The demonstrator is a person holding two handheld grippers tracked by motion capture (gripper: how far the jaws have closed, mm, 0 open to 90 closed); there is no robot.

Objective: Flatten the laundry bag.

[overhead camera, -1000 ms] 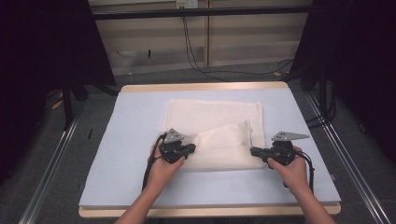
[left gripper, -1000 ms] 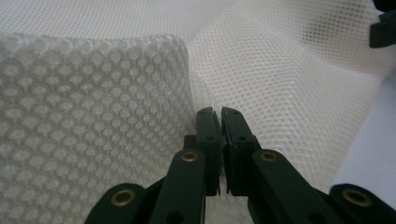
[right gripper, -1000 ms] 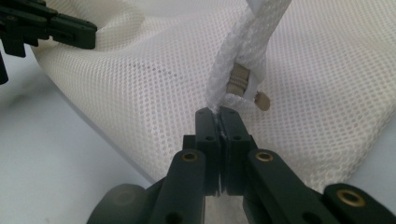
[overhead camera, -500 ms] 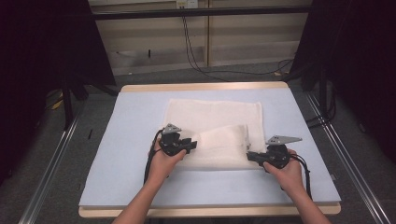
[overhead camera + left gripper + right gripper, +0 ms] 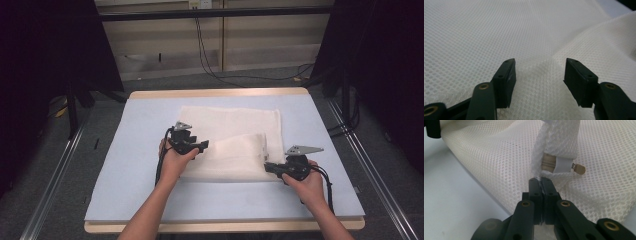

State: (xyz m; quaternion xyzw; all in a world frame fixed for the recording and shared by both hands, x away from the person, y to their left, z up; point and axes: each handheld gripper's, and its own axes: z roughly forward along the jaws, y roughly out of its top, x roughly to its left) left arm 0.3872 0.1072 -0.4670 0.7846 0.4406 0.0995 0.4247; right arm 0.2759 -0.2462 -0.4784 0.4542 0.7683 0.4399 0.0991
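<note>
Mesh bag (image 5: pixel 235 145) lies folded on the pale blue table (image 5: pixel 125 165), its near half doubled over the rest, and I am working its near edge from both ends.

My right claw (image 5: pixel 541 181) is pressed together on a thin pinch of the mesh at the bag's near right corner, just below the zipper (image 5: pixel 549 164) and its small tan pull (image 5: pixel 579 169). My left claw (image 5: pixel 539 75) has just been opening; its jaws now stand spread with the cloth lying loose between them, the pads (image 5: pixel 507 77) off the weave.

I take the step to be setting the fold down and smoothing it. To do that well, I judge I should keep the right pinch steady as an anchor, so the layers do not slide, and draw the left claw off low and straight so a pad does not snag the mesh and drag the fold open. Before I let go on the right, the top edge should sit square over the layer beneath.

This is soft, off-white netting with a fine, even honeycomb of holes, limp enough to ripple and bunch. In the left claw's view it humps into a rounded ridge. The zipper tape is smooth and cream, the rubbery pull a blunt oval.
</note>
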